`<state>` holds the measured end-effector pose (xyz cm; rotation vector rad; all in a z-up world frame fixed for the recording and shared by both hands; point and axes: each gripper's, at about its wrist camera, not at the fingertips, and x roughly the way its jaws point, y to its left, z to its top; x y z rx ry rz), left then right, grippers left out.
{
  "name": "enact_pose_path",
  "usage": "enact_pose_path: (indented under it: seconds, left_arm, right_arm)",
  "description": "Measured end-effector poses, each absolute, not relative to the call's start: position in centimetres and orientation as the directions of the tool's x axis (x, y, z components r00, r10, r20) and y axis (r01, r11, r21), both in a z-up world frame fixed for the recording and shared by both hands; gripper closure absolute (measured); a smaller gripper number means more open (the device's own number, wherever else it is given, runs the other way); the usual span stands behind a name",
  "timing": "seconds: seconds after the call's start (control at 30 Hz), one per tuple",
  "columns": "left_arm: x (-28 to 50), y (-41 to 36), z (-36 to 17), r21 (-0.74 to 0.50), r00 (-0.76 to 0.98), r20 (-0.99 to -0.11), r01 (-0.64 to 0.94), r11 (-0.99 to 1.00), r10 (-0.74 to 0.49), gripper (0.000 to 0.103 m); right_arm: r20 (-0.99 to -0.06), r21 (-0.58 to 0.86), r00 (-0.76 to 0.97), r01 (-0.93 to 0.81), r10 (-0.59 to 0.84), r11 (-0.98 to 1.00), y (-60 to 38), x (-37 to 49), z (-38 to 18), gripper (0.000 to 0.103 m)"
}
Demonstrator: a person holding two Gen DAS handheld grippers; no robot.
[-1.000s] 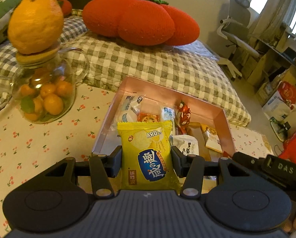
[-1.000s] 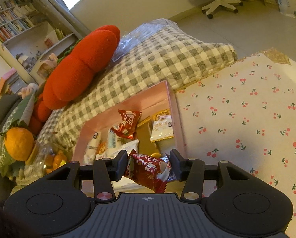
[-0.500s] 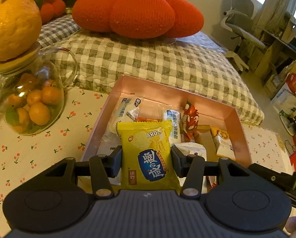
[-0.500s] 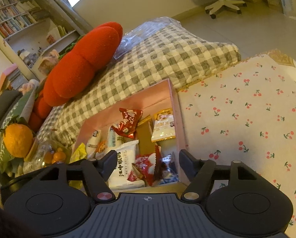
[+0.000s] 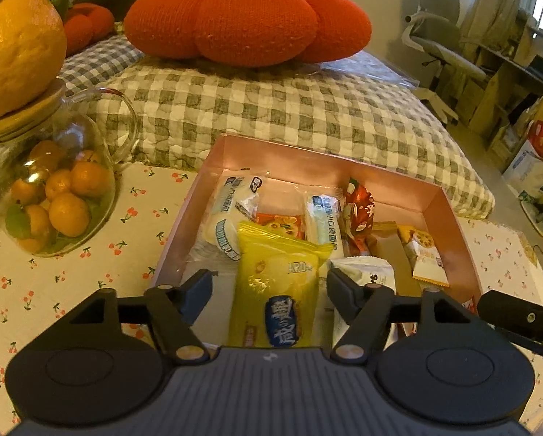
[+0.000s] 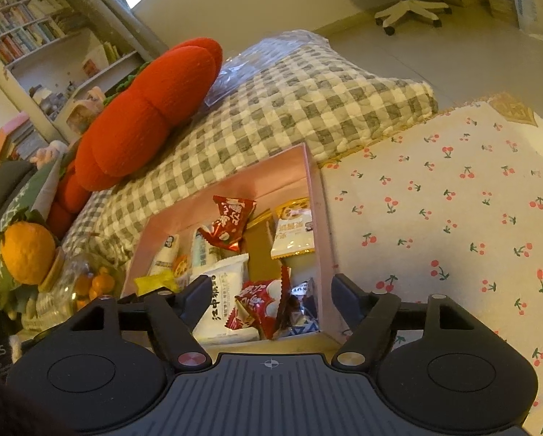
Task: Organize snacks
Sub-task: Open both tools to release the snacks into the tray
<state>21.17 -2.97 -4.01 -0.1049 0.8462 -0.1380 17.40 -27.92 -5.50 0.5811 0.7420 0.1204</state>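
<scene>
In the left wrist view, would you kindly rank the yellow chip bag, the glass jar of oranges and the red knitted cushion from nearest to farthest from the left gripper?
1. Yellow chip bag: between the open left gripper jaws, untouched.
2. Glass jar of oranges: left, on the tablecloth.
3. Red knitted cushion: at the back.

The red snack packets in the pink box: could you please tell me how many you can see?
2. One red packet stands toward the far end of the pink box; the other red packet lies at the near end, by the right wall. More may be hidden beneath other snacks.
</scene>
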Motion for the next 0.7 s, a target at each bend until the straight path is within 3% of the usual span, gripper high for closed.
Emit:
enact_pose_path:
  seconds: [0.37, 0.6, 0.7]
  left_arm:
    - [19.4, -2.3, -3.1, -0.131, 0.647, -0.745, 0.092, 0.987, -0.159, 0.029]
    - [17.4, -1.4, -2.3, -0.145, 0.622, -0.764, 0.094, 0.985, -0.171, 0.019]
    - [16.5, -0.9, -2.2, -0.152, 0.616, -0.768, 0.09, 0.984, -0.175, 0.015]
  right_arm:
    - [-0.606, 0.521, 0.732, 0.069, 0.312, 0.85, -27.5, 16.2, -4.4, 0.026]
    - [-0.614, 0.505, 0.721, 0.046, 0.321, 0.862, -27.1, 14.6, -3.2, 0.025]
    - [-0.616, 0.497, 0.717, 0.03, 0.328, 0.867, -26.8, 13.9, -2.8, 0.02]
